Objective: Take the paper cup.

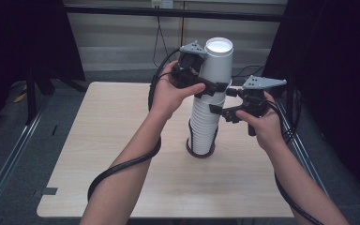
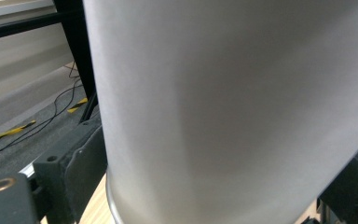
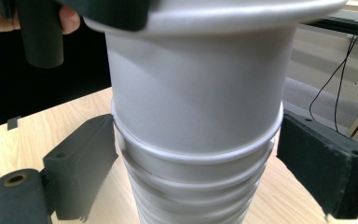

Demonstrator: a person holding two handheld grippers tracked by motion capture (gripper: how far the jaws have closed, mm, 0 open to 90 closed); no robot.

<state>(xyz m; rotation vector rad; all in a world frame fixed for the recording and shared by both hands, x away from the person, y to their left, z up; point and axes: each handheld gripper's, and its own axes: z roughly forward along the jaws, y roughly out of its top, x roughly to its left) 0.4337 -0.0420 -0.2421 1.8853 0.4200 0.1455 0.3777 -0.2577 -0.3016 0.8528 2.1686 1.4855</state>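
one tall stack of white paper cups (image 1: 203, 123) stands upside down near the middle of one wooden table (image 1: 122, 140), its lowest rim ringed by a dark band. the cups in the stack are nested too tightly to count for sure; several rims show as ridges in the right gripper view. one top cup (image 1: 217, 63) sits raised above the rest, bottom up.

two grippers are at work, one in each hand. the left gripper (image 1: 205, 88) is up high at the top cup, its jaws partly closed around the cup's lower wall near the rim; in the left gripper view the cup wall lies against the left jaw, and the right jaw sits at the wall's edge, though whether it presses there is hard to tell. the right gripper (image 1: 221, 104) is lower, its jaws standing open on either side of the stack just under the top cup, with a sliver of space on each side.
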